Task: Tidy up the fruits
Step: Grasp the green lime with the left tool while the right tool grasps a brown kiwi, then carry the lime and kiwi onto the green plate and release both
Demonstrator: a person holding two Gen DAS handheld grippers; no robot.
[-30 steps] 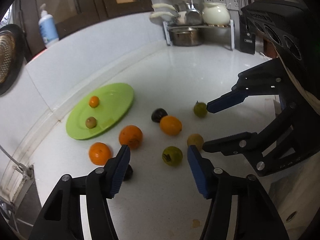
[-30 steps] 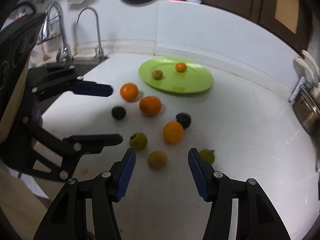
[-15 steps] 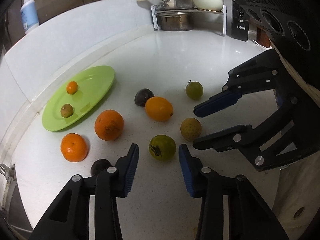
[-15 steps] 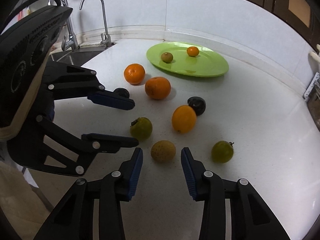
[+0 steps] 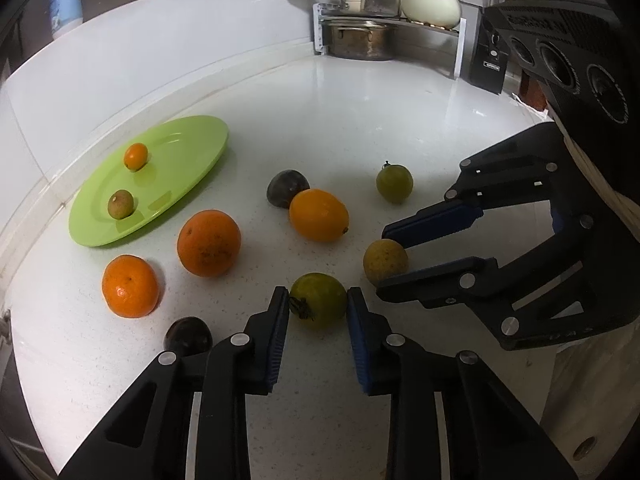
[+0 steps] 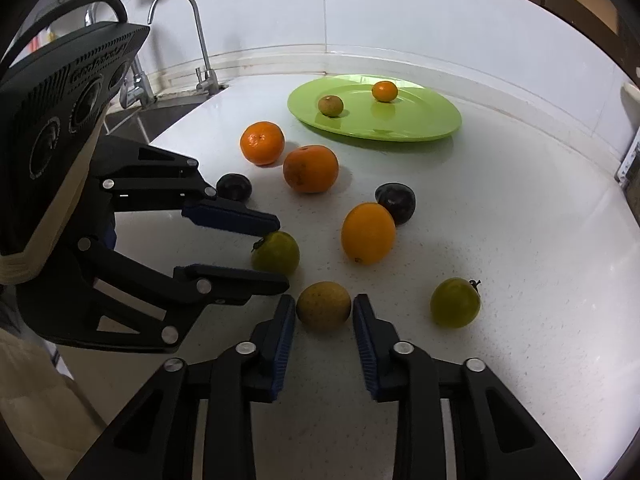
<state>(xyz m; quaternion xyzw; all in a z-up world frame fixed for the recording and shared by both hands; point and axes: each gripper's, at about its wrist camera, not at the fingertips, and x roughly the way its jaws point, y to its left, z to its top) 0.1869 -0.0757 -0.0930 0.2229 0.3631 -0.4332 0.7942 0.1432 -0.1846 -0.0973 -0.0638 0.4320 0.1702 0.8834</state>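
Nearest the left wrist camera, the left claw [image 5: 318, 306] sat around a green persimmon-like fruit [image 5: 318, 300] on the white desk [image 5: 360, 120], its blue pads at the fruit's two sides, seemingly touching, though a firm grip could not be confirmed. Just to its right, the right claw [image 6: 324, 312] likewise bracketed a dull yellow-brown round fruit [image 6: 323, 305], pads at or nearly at its skin. Both fruits looked light, smooth and rounded, likely to roll or slip, so holding across the widest middle with gentle pressure seemed wisest, since ripe flesh could bruise. A little farther lay a dark plum [image 5: 188, 335], a mandarin [image 5: 130, 286], a large orange [image 5: 209, 243], a yellow-orange citrus [image 5: 319, 215] touching a second dark plum [image 5: 287, 189], and a green fruit with a stem [image 5: 394, 183]. Beyond them, near the wall, a green plate [image 5: 192, 140] carried a small orange fruit [image 5: 135, 156] and a small brownish-green fruit [image 5: 120, 204]. Farthest back stood a rack of pots [image 5: 372, 36].
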